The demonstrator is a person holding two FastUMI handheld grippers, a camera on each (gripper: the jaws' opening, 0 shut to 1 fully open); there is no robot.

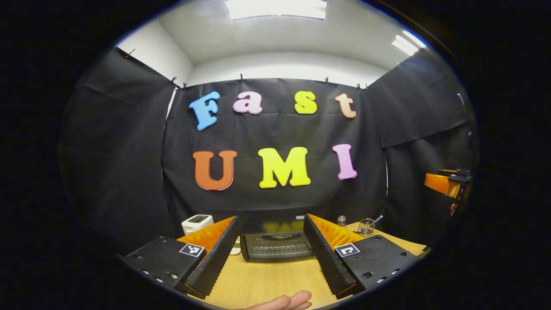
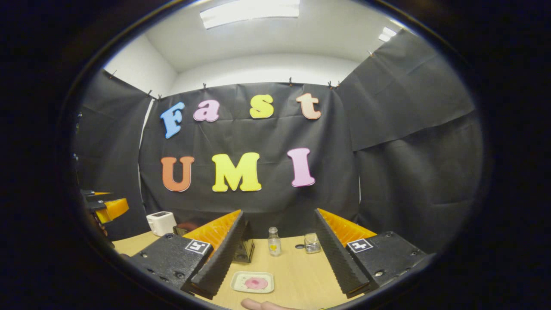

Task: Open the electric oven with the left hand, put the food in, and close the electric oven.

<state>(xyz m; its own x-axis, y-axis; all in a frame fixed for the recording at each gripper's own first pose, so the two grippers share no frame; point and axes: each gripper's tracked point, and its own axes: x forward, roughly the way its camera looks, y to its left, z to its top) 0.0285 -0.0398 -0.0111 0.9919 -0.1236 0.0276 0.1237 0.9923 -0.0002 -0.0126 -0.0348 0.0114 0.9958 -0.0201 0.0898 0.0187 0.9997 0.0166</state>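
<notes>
While both grippers hang above the pale wooden table (image 1: 267, 280) with nothing between their fingers, the task stands at its very start: the oven door looks closed and the food lies untouched. Nearest in the left gripper view, at six o'clock, a fingertip of the person's hand (image 1: 288, 302) shows at the bottom edge. Just beyond, the left gripper (image 1: 271, 254) is spread wide and empty, its two fingers framing the small dark electric oven with a glass door (image 1: 276, 245) that sits straight ahead at the table's far side. The oven's front faces the camera, and its long axis runs from nine to three o'clock, with the curved handle lying along the top of the door. My reading is that the next move calls for the left gripper to go forward, close on that handle and pull the door down toward the near edge.

In the right gripper view the right gripper (image 2: 275, 258) is likewise wide apart and holds nothing. Between its fingers, near six o'clock, lies the small pale square plate with a round pink piece of food (image 2: 253, 282), flat on the table. Farther off stand a little clear bottle with a yellow mark (image 2: 273, 242) and a small clear glass jar (image 2: 312, 243) beside it. At nine o'clock a white toaster (image 2: 161, 223) stands by the wall.
</notes>
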